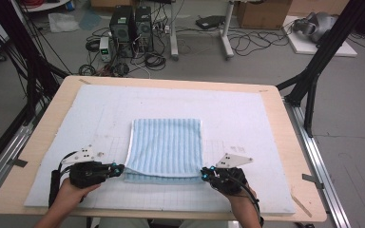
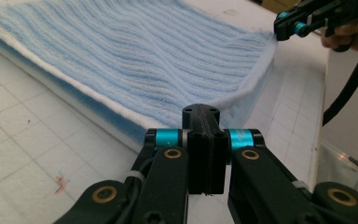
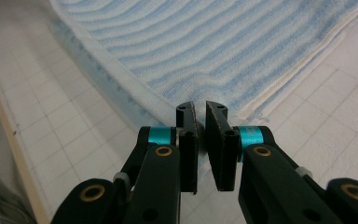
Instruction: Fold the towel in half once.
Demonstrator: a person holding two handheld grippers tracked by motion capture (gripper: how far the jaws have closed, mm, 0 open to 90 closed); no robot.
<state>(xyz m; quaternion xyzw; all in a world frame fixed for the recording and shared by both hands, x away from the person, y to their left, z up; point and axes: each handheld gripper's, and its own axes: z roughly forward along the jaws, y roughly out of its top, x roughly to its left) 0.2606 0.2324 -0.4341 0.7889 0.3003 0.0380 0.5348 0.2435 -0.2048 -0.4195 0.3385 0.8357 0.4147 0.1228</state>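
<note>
Here, the folded striped towel [image 1: 166,145] lies mid-surface, its upper layer's near corners pinched at 7 and 5 o'clock by the closed left claw [image 1: 120,169] and nearly closed right claw [image 1: 204,174], the next fold pending.

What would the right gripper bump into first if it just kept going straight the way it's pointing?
The right gripper points at the blue striped towel; its tips sit at the towel's near corner, so it would likely push into that towel first.

towel [image 1: 166,142]: light-blue and white stripes, white hem | mat [image 1: 247,114]: white, faint grid | table [image 1: 294,156]: pale wood
</note>
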